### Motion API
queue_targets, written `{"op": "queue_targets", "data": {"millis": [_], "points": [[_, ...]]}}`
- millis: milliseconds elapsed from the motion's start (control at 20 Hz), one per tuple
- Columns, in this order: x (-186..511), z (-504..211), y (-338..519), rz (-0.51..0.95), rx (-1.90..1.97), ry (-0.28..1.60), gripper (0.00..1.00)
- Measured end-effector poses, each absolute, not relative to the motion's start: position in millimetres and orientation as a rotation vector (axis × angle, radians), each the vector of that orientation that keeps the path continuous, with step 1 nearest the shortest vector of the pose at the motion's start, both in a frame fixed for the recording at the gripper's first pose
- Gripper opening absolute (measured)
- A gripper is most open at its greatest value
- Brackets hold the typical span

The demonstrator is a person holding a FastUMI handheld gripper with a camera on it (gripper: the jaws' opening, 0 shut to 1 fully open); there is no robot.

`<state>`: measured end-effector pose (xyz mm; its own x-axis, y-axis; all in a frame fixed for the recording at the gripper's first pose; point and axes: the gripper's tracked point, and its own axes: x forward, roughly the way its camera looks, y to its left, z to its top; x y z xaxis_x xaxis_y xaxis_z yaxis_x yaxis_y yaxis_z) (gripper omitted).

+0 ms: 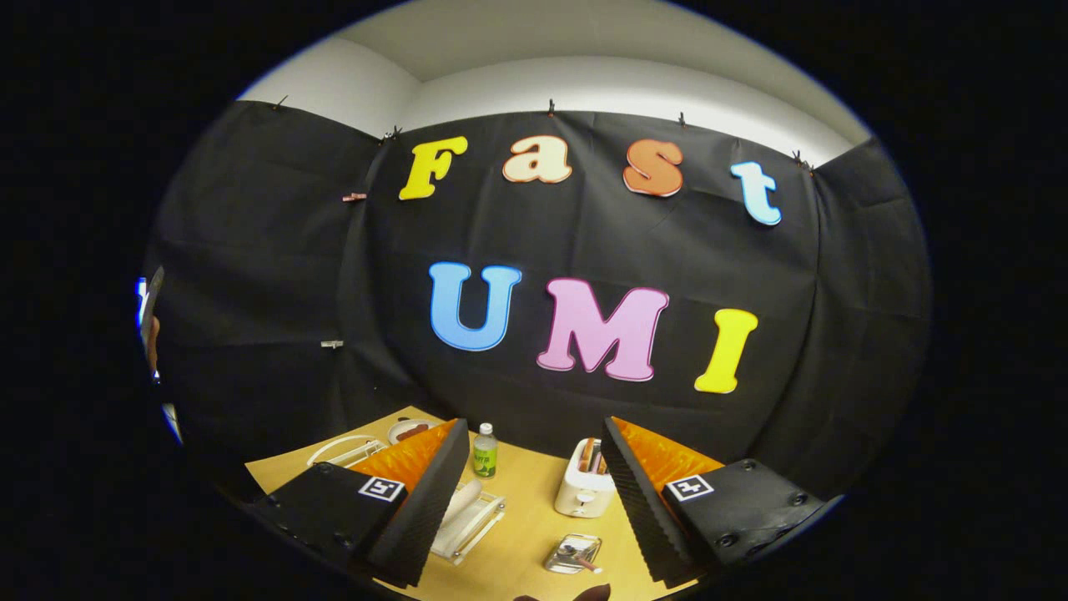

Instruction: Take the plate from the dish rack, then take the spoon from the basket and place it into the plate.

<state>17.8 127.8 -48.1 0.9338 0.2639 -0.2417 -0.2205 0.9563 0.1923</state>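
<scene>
My gripper (534, 426) is open and held high above a wooden table (526, 517), with nothing between its fingers. Below, just inside the left finger, a white plate (464, 503) leans in a clear dish rack (471, 530). Nearer, between the fingers and closer to the right one, a small shiny basket (574, 553) holds a spoon (576, 558) with a reddish handle. The left finger hides part of the rack.
A white toaster (584, 491) stands by the right finger, beyond the basket. A small bottle with a green label (485, 451) stands at the back near the black cloth wall. Past the left finger lie a small dish (409, 430) and a white-rimmed item (342, 451).
</scene>
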Motion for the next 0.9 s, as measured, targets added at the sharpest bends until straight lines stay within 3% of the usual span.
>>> {"op": "queue_targets", "data": {"millis": [400,900], "points": [[51,-117,216,0.268,0.214,0.445,0.98],[68,-210,261,0.214,0.223,0.716,0.98]]}}
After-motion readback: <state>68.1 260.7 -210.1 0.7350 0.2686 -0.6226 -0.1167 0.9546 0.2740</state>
